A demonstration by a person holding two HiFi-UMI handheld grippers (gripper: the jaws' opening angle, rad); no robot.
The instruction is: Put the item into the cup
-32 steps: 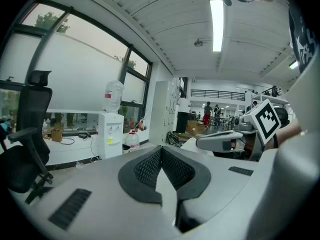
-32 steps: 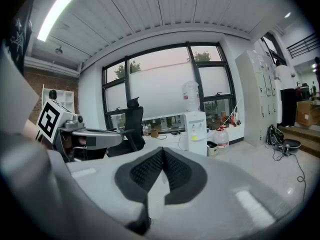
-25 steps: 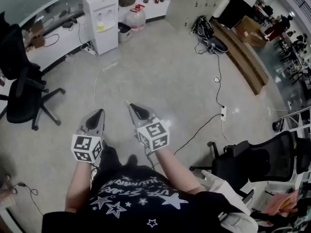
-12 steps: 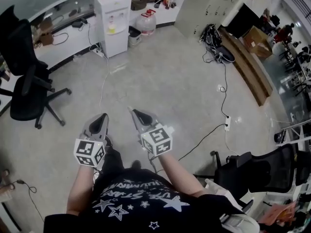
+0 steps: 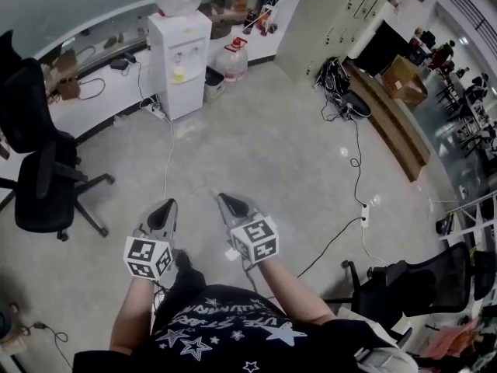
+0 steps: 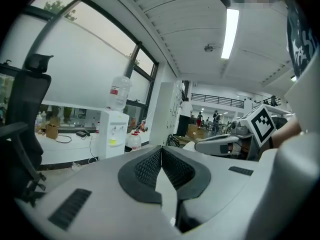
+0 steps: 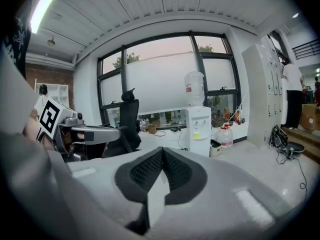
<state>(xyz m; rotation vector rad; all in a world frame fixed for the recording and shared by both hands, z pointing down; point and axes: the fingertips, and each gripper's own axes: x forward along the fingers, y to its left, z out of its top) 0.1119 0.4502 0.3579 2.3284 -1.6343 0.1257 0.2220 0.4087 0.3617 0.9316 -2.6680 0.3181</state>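
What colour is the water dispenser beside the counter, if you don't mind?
The water dispenser is white; the head view shows it best.

Probably office: swivel chairs [image 5: 40,185], water dispenser [image 5: 180,62].

Head view: looked from above the person, steeply down at the floor [image 5: 272,146], with both grippers close below.
Left gripper view: sat just behind the left gripper [image 6: 161,150], whose jaws met, and faced level along them toward the water dispenser [image 6: 114,134], well off.
Right gripper view: sat likewise on the right gripper [image 7: 162,151] and faced the same dispenser and the window wall [image 7: 165,79].
Shared: all three took in the dispenser and a black office chair [image 5: 35,162]. Each gripper view caught the other gripper at its edge. The distant people were possibly the same in the head and left views.
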